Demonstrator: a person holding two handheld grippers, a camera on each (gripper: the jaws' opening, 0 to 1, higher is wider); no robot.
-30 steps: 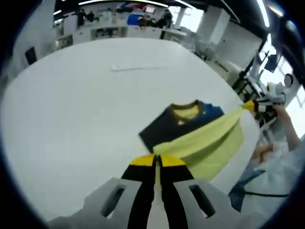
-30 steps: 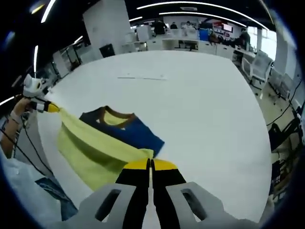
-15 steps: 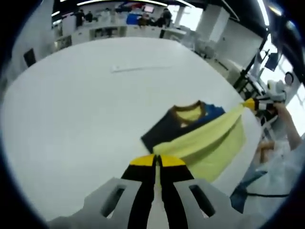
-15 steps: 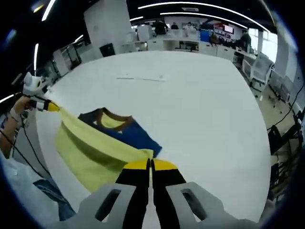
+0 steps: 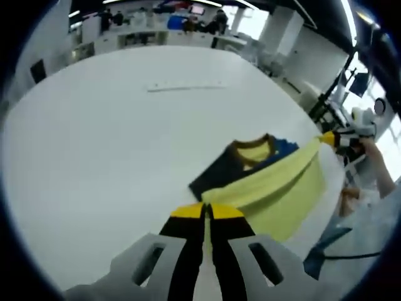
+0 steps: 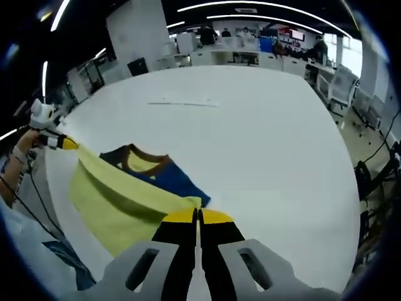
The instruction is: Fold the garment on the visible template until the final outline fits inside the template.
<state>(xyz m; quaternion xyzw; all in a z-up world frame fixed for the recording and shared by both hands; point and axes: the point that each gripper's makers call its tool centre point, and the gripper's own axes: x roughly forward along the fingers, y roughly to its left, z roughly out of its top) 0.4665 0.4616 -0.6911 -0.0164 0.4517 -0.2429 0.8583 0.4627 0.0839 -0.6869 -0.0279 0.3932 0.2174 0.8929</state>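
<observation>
We hold the garment (image 5: pixel 263 185) stretched over the white surface (image 5: pixel 113 144), the left claw (image 5: pixel 206 212) and right claw (image 6: pixel 197 216) each clamped on its yellow hem. Its navy collar end lies on the surface. We cannot make out any template under it.

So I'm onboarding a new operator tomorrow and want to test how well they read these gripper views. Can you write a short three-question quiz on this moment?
1. True or false: the left gripper and the right gripper are each shut on the yellow hem of the garment.
2. Multiple choice: how does the yellow part lie? A) flat and spread on the table; B) lifted and stretched between the two grippers over the navy part; C) bunched in a heap.
3. Fill in: the collar points ____ the person holding the grippers.

Key: 1 true; 2 B; 3 away from.
</observation>
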